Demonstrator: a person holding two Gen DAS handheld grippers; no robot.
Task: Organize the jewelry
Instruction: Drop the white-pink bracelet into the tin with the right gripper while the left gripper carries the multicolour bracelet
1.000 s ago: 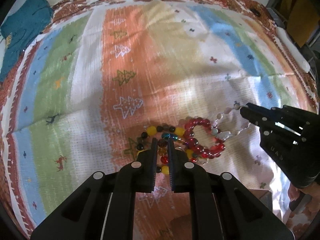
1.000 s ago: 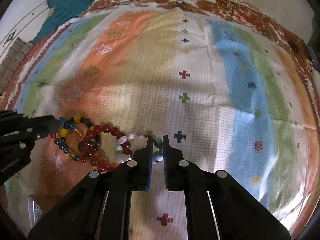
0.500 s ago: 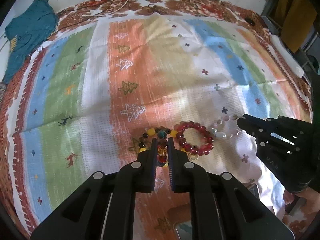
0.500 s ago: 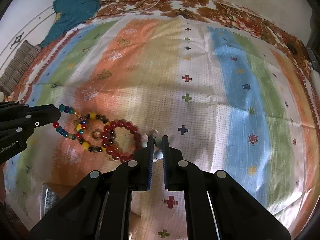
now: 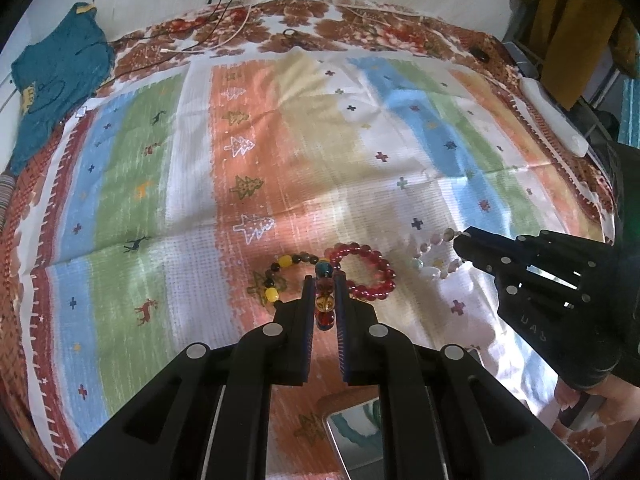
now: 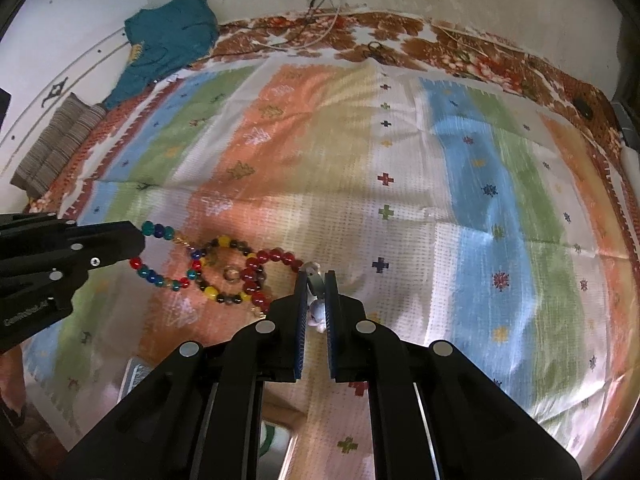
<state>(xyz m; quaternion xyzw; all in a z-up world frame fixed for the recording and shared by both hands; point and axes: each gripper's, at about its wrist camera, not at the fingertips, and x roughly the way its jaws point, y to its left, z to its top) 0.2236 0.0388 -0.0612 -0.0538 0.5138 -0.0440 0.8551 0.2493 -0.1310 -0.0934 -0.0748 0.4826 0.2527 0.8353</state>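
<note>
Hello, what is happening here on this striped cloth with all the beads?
A person holds two grippers above the striped cloth. The left gripper is shut on a multicoloured bead bracelet; the right gripper is shut on a pale bead bracelet. A dark red bracelet and a yellow-and-dark one lie between them.

Both wrist fisheyes ride behind their own fingers, tilted steeply down at the striped cloth (image 5: 192, 184), close in. Left view has the right gripper (image 5: 466, 246) at 3 o'clock; right view has the left gripper (image 6: 138, 244) at 9 o'clock. Shared: bead bracelets (image 6: 236, 276), cloth centre.
</note>
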